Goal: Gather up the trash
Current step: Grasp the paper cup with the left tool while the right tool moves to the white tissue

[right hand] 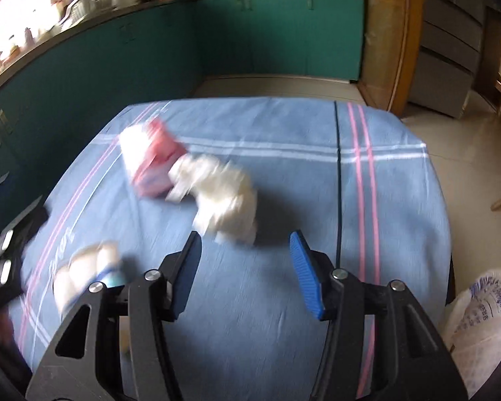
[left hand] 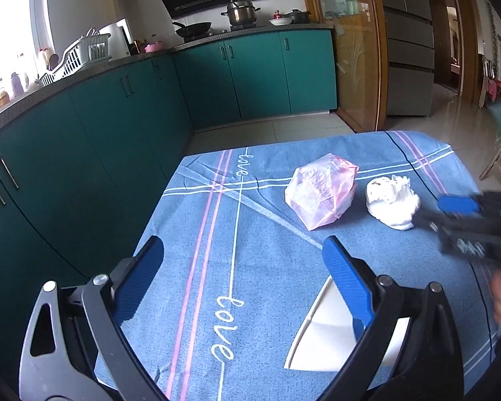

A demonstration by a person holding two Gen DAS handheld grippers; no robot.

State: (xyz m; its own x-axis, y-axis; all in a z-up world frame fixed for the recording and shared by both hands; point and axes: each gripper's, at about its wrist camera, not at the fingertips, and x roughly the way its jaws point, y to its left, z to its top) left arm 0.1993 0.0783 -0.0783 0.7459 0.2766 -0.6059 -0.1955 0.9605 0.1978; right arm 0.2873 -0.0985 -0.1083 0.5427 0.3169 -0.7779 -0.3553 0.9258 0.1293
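Left to right across the blue tablecloth [left hand: 190, 300]. Near left: left gripper [left hand: 243, 260] hovers over bare cloth, jaws spread wide, nothing between them; a white sheet of paper [left hand: 320, 334] lies just under its right finger.

Far centre: crumpled pink plastic bag [left hand: 320, 193], closer to the left gripper than to the right.

Just right of the bag: crumpled white tissue wad [left hand: 392, 198], lumpy, no clear long axis.

Right edge: right gripper [left hand: 427, 214] sits just beside the wad. In its own view, right gripper [right hand: 245, 240] stands part open and empty, with the wad [right hand: 223, 200] straight ahead, just beyond the fingertips, slightly left of centre. The right hand is plainly the nearer one; a short forward push should bracket the wad.
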